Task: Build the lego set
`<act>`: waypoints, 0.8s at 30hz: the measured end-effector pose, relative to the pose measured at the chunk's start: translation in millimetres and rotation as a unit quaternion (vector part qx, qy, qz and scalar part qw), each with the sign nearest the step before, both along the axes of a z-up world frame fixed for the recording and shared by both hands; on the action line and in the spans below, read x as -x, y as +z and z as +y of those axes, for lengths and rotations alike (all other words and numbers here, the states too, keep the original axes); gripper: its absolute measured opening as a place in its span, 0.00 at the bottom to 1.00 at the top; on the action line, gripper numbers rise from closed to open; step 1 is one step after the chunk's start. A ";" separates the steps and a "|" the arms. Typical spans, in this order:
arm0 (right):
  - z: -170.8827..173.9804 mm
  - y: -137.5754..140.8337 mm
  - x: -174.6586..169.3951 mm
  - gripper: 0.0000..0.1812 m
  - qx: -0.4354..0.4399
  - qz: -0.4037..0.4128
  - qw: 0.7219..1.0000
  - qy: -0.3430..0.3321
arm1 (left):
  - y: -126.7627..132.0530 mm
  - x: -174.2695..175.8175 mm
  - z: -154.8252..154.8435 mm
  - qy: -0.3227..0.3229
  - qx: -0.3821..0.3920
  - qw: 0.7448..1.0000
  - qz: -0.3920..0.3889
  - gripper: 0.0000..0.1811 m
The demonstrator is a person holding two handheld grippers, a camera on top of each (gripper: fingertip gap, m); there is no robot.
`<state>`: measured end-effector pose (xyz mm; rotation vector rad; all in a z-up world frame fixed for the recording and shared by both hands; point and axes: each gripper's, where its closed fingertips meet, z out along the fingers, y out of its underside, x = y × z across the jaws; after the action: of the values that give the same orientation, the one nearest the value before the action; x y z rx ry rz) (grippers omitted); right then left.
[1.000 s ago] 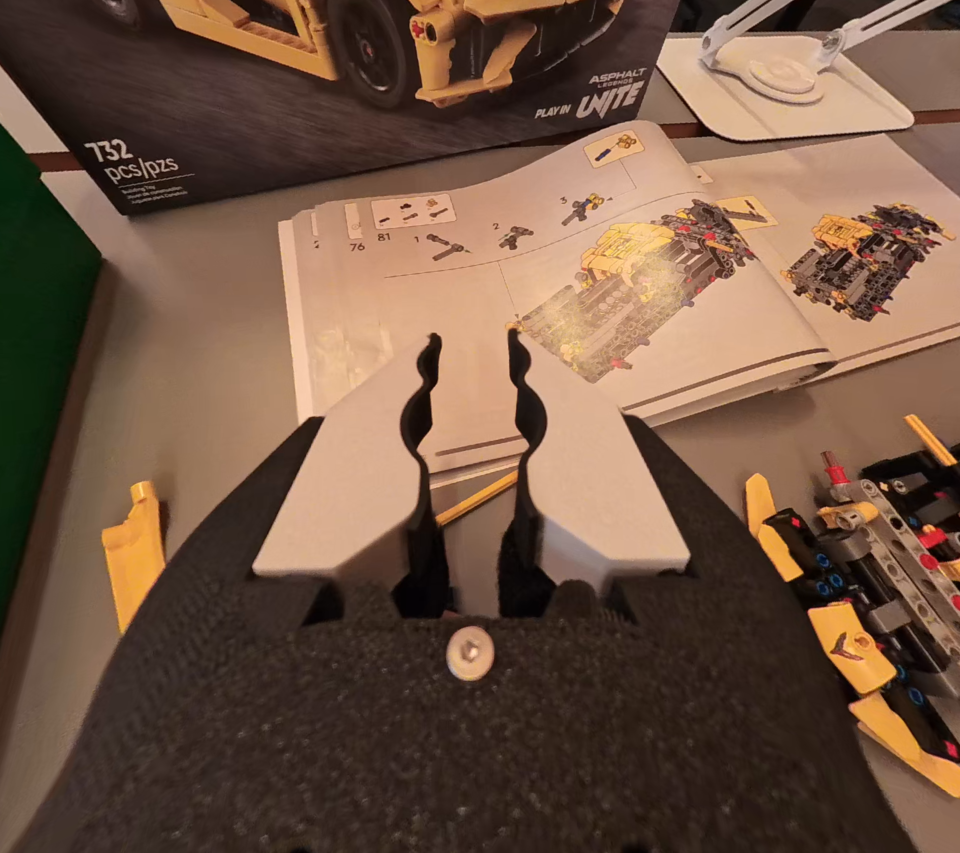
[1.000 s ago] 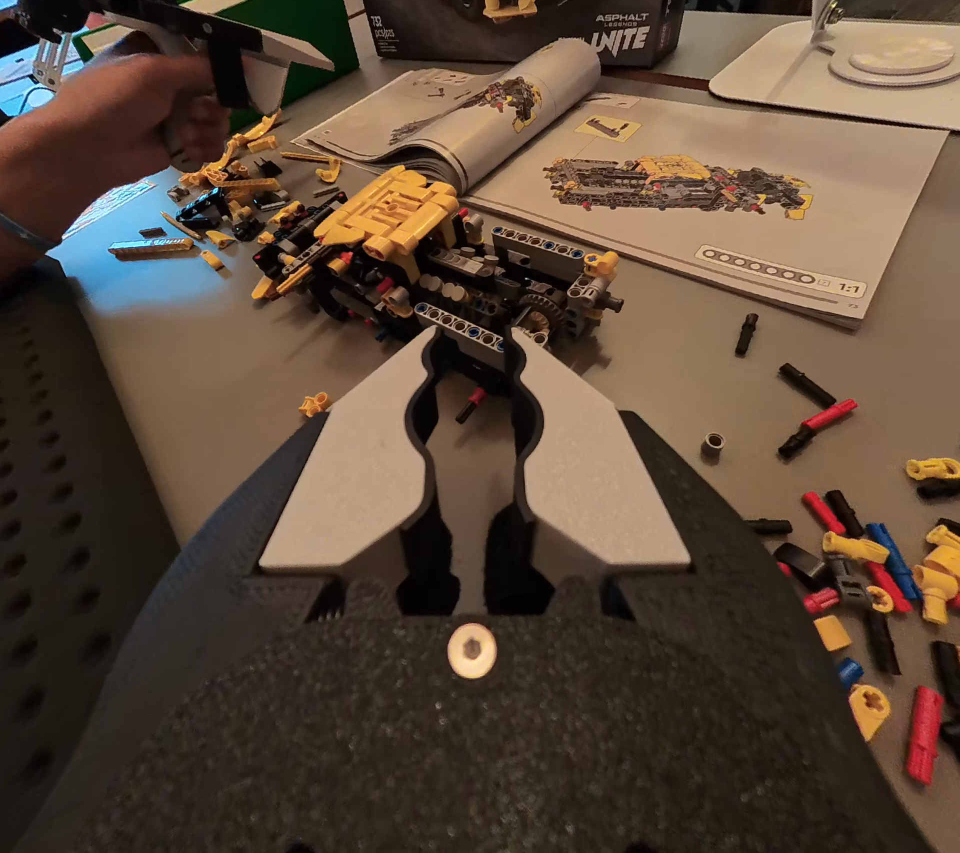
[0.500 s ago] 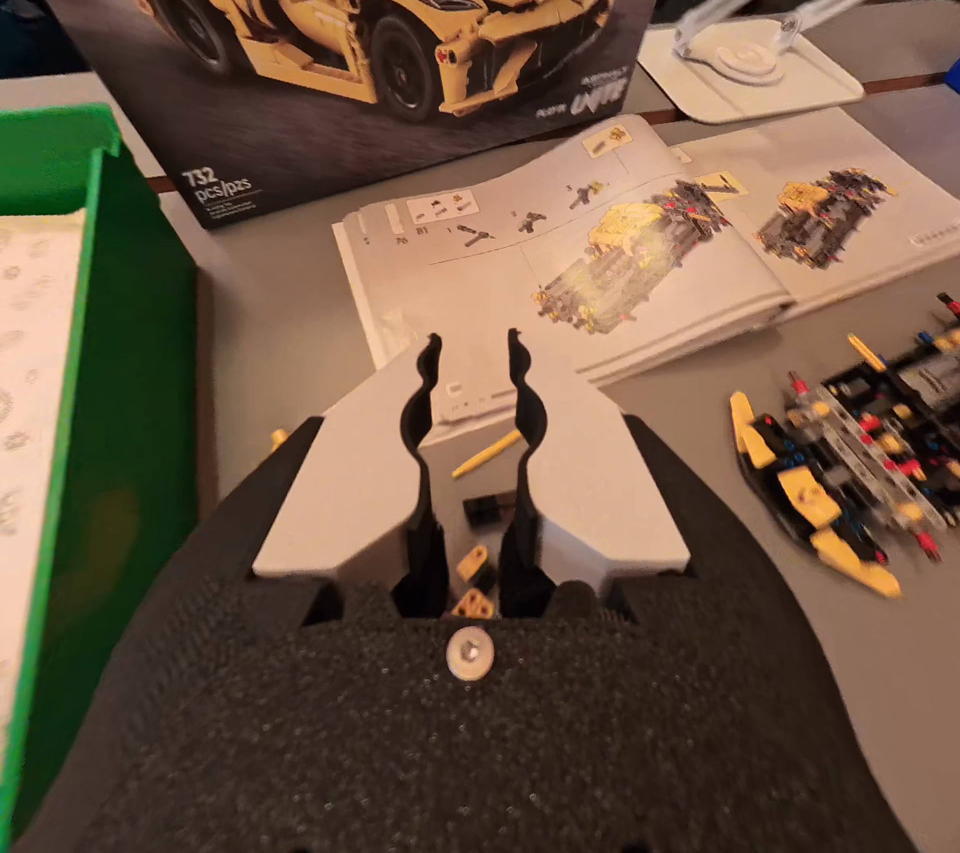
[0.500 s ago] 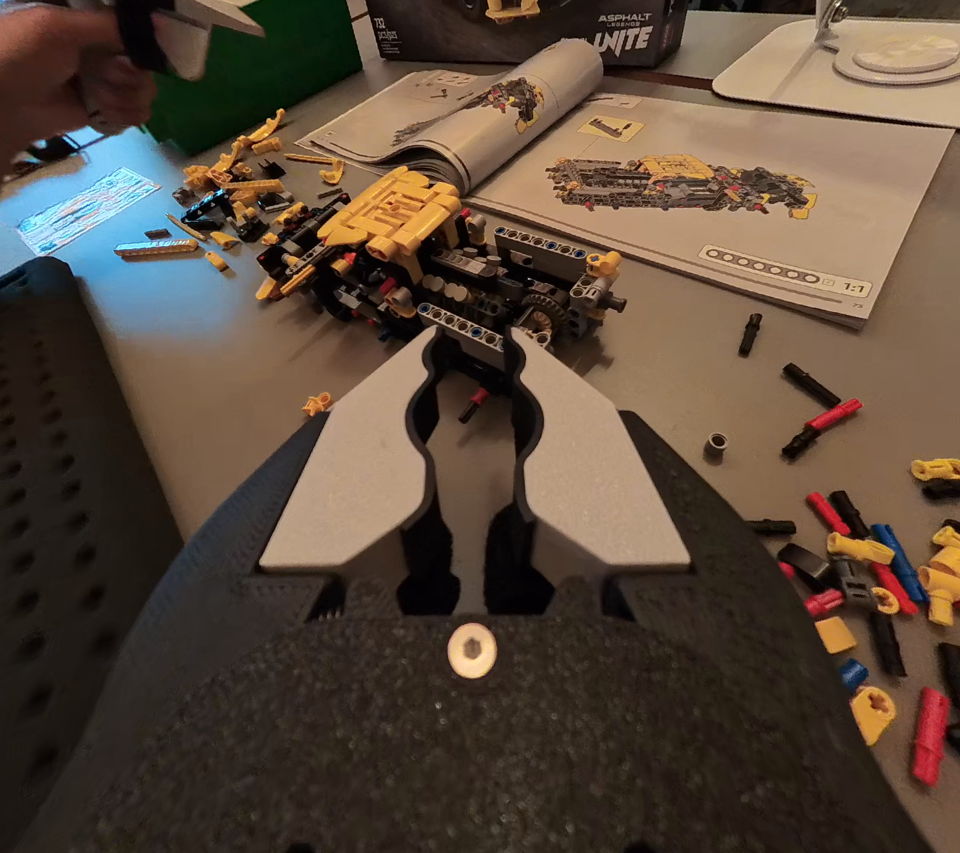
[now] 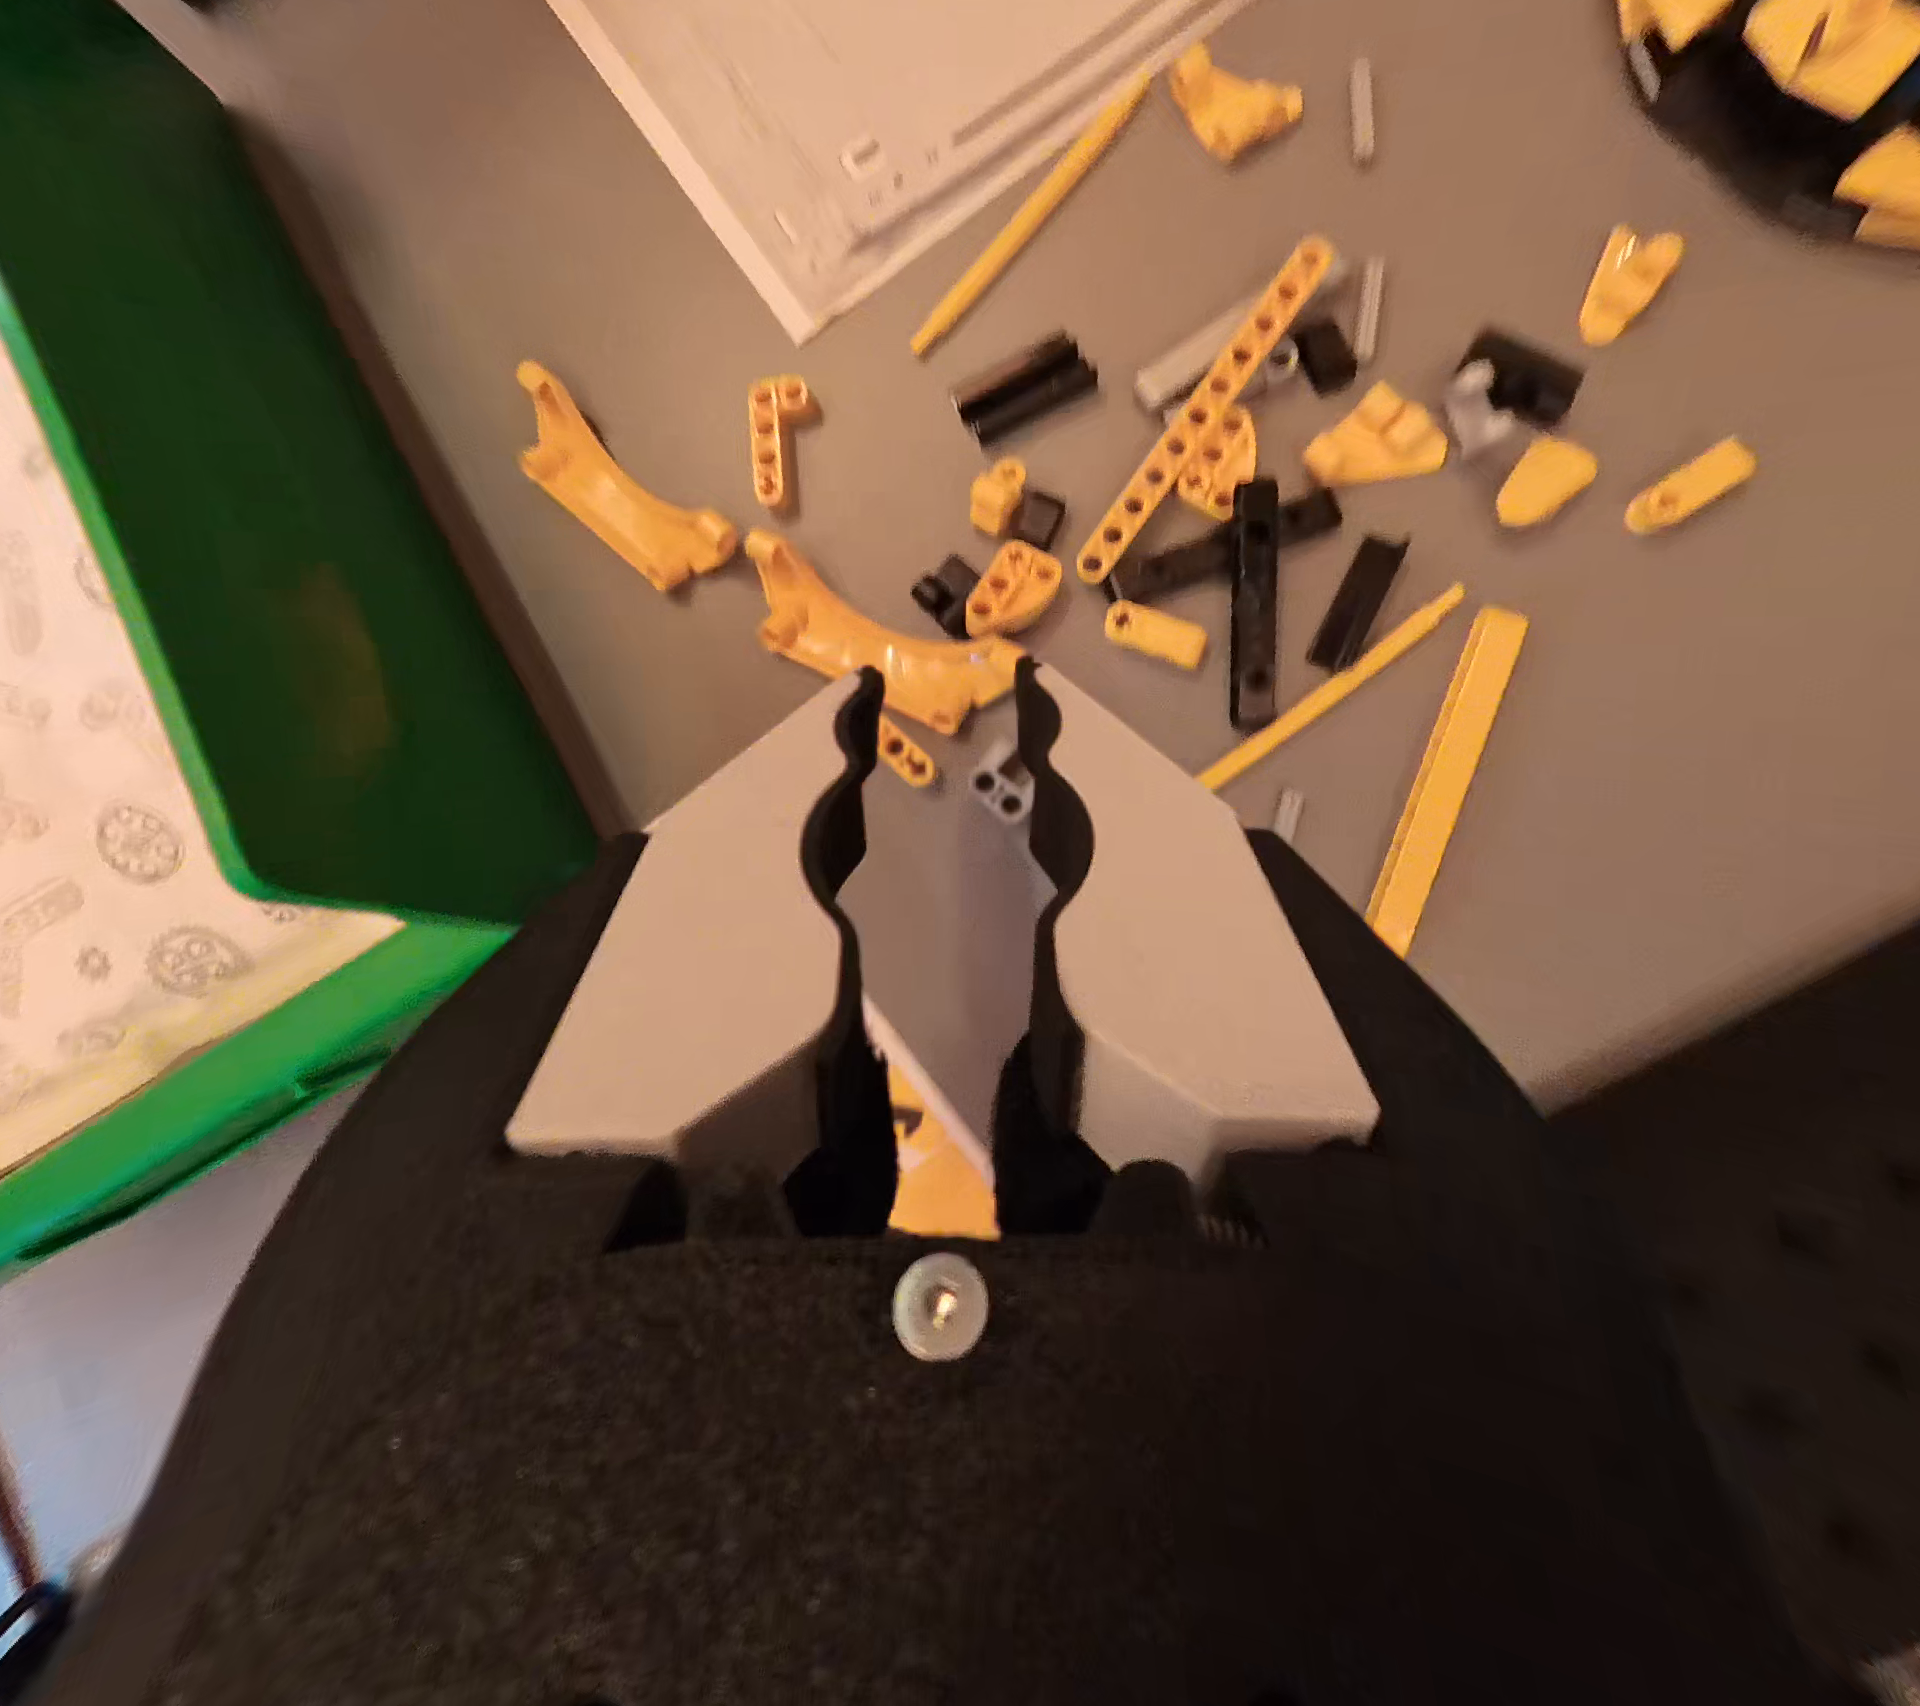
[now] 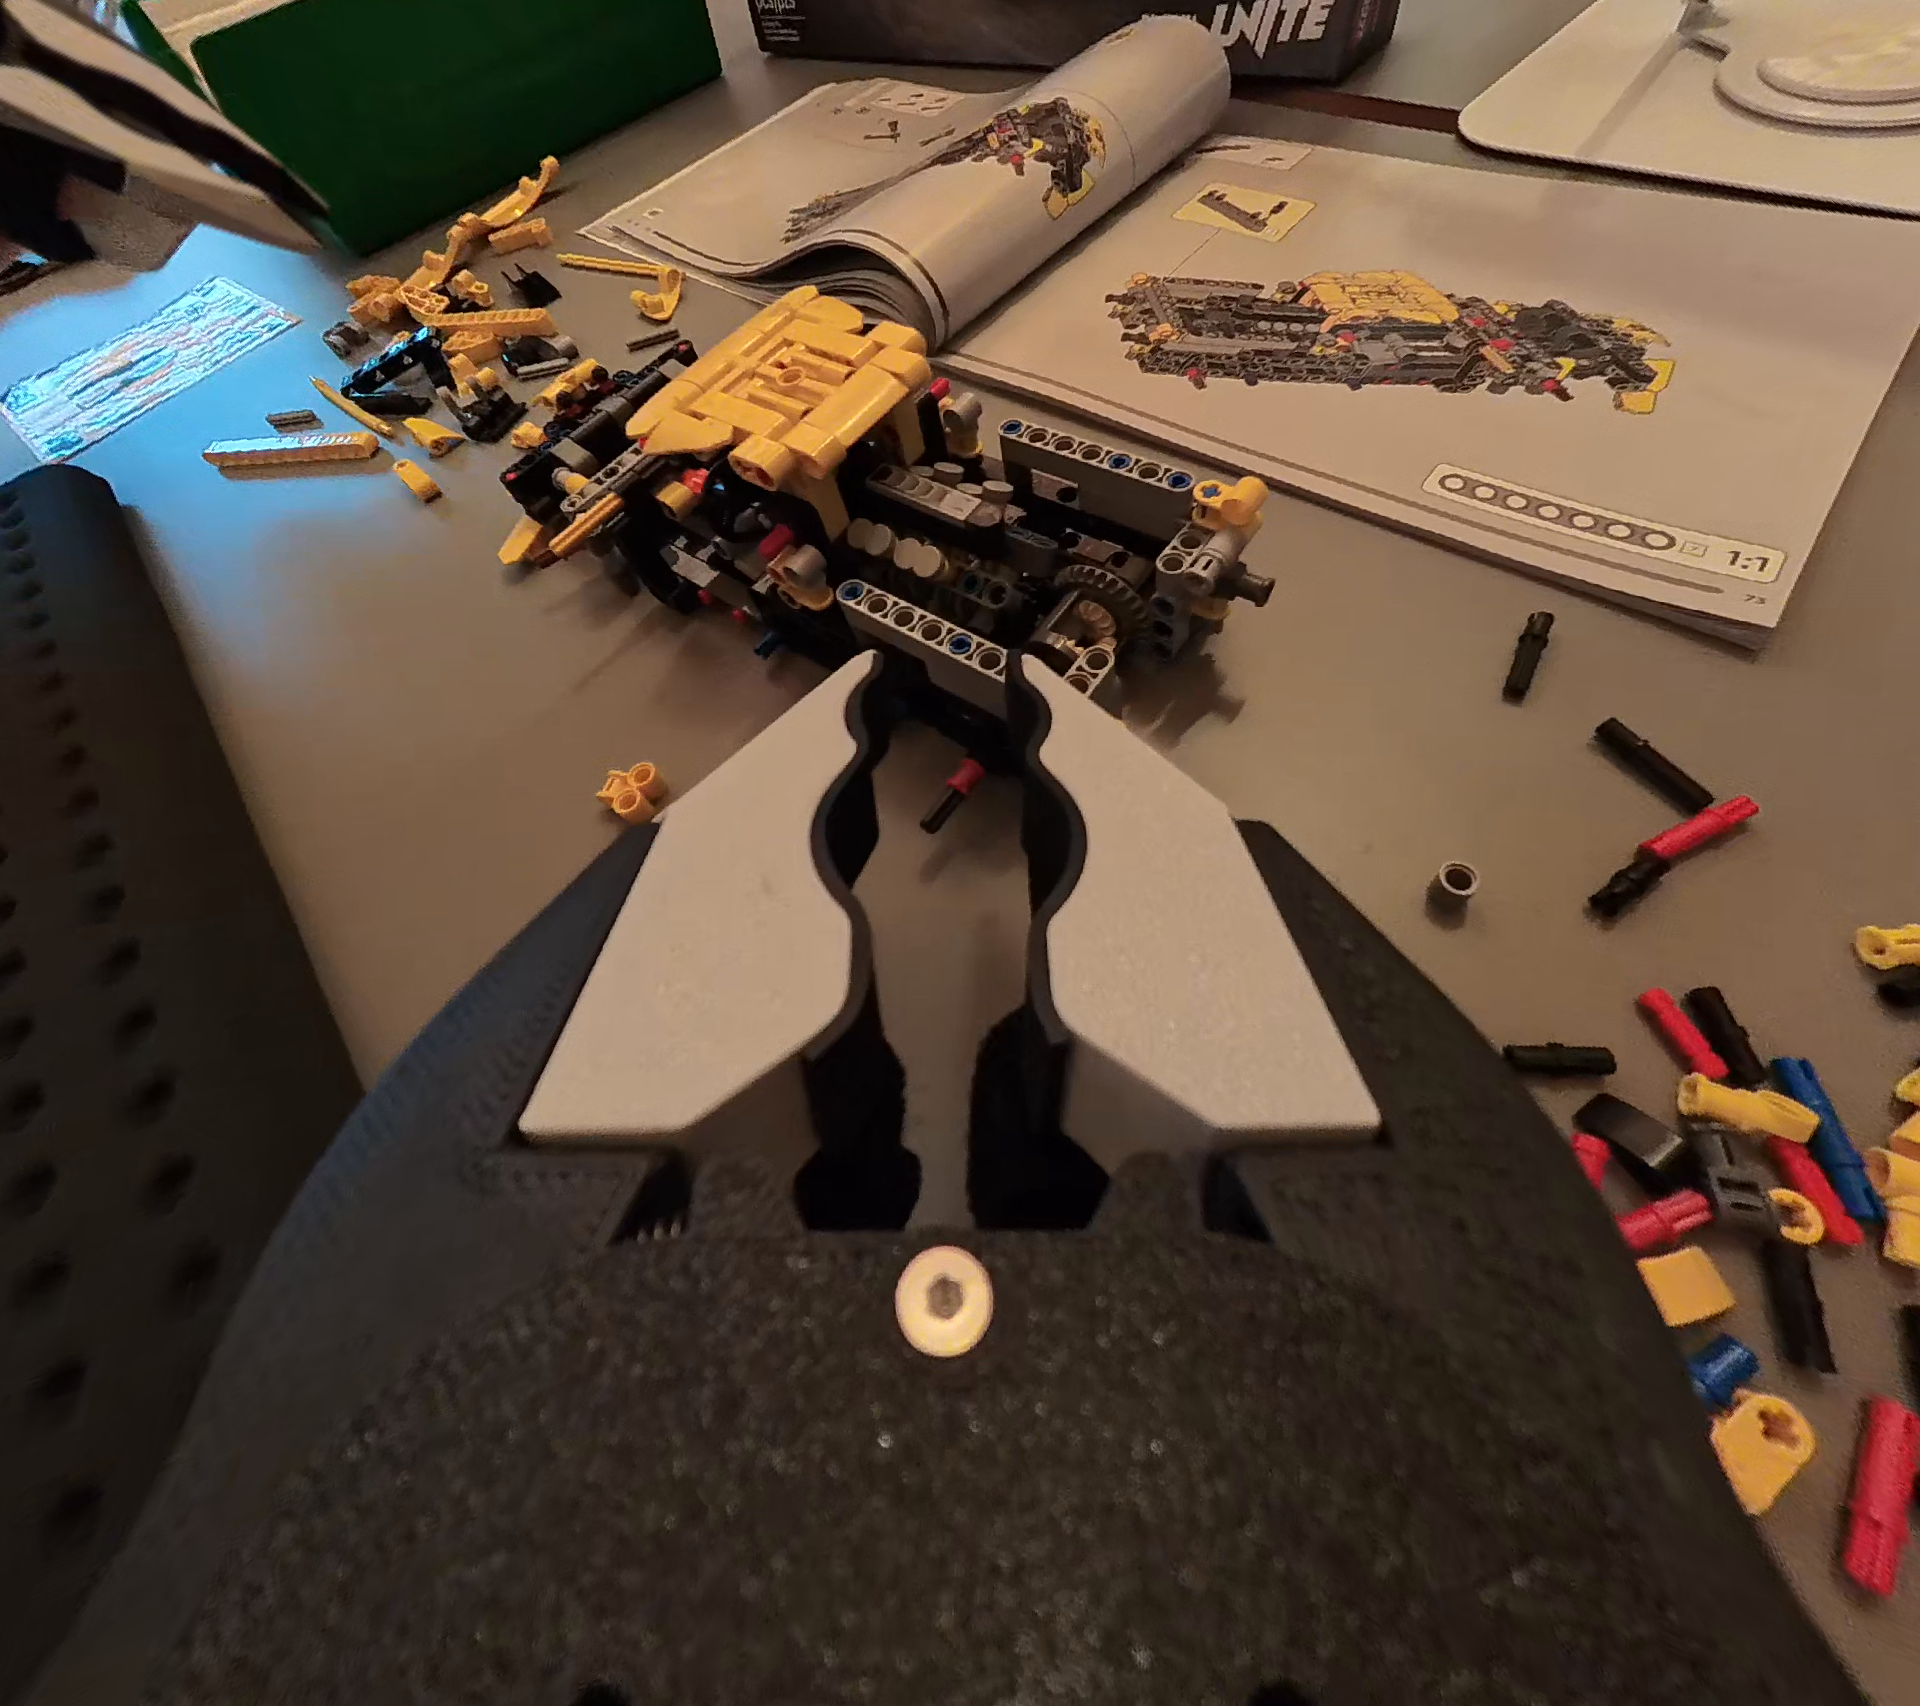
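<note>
Your car chassis (image 6: 894,503) sits mid-desk (image 6: 343,700), just in front of the open instruction booklet (image 6: 1455,368): frame, gearing and a yellow body section are on. No wheels, and most panels aren't fitted, so I'd call it roughly mid-build with a lot left.

Remaining stock is in two spreads. Yellow and black panels and beams (image 5: 1195,493) lie near the green box (image 5: 208,430), under your left claw (image 5: 945,669). Pins and connectors (image 6: 1745,1168) in red, blue, black and yellow lie at the right of the desk.

Left claw hovers over that panel pile, jaws apart, holding nothing; a curved yellow arch piece (image 5: 883,638) sits right at its tips. Right claw (image 6: 945,669) is also parted and empty, tips just short of the chassis.

Hard to read: the left wrist view is motion-blurred, so small parts there are guesswork. The far side of the chassis is hidden. The pin pile is cut off at the frame edge.
</note>
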<state>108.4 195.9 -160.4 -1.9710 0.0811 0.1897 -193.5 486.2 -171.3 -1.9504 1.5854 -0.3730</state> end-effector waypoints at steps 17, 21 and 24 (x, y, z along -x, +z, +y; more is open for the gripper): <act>-0.2 -1.5 -0.3 0.11 0.003 0.004 1.000 -0.001 | -34.1 -60.6 -32.4 -0.205 0.081 0.974 0.054 0.05; 0.5 -3.6 1.5 0.11 0.009 0.002 1.000 0.003 | -34.8 -58.5 -17.0 -0.167 0.068 0.982 0.058 0.04; 1.0 -5.0 2.8 0.11 0.012 0.001 1.000 0.006 | -34.6 -56.5 -8.7 -0.135 0.066 0.987 0.054 0.04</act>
<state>105.6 196.8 -165.4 -1.9963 0.0728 0.2004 -137.0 477.5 -206.0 -1.8817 1.9492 -0.4998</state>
